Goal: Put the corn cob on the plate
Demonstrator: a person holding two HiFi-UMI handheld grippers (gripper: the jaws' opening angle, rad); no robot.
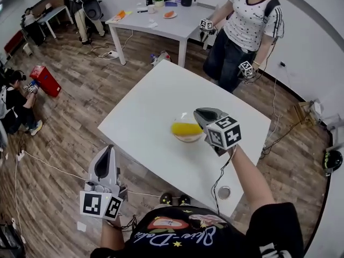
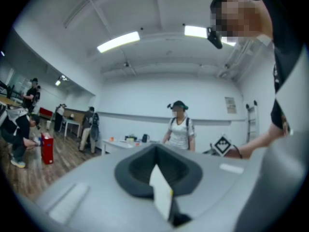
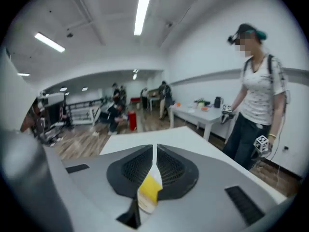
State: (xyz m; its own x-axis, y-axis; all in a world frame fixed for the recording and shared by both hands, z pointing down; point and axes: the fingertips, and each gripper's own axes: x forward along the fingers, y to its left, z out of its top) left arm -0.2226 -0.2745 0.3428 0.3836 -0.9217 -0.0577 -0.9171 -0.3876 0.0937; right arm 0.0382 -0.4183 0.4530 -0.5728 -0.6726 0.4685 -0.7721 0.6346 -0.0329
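A yellow corn cob [image 1: 186, 128] lies on a small pale plate [image 1: 189, 138] near the middle of the white table [image 1: 161, 95]. My right gripper [image 1: 200, 113] hangs just right of and above the plate, its jaws together with nothing between them. In the right gripper view the corn cob [image 3: 150, 187] and plate [image 3: 144, 205] show below through the slit under the shut gripper [image 3: 155, 147]. My left gripper [image 1: 109, 149] is held off the table's near left edge, over the floor, jaws together and empty. It points level across the room in the left gripper view [image 2: 157, 149].
A person [image 1: 244, 20] holding two marker-cube grippers stands at the table's far side. Behind is a second white table [image 1: 161, 20] with a kettle and small items. On the wooden floor are a red box [image 1: 44, 79], cables and a round object [image 1: 224, 192].
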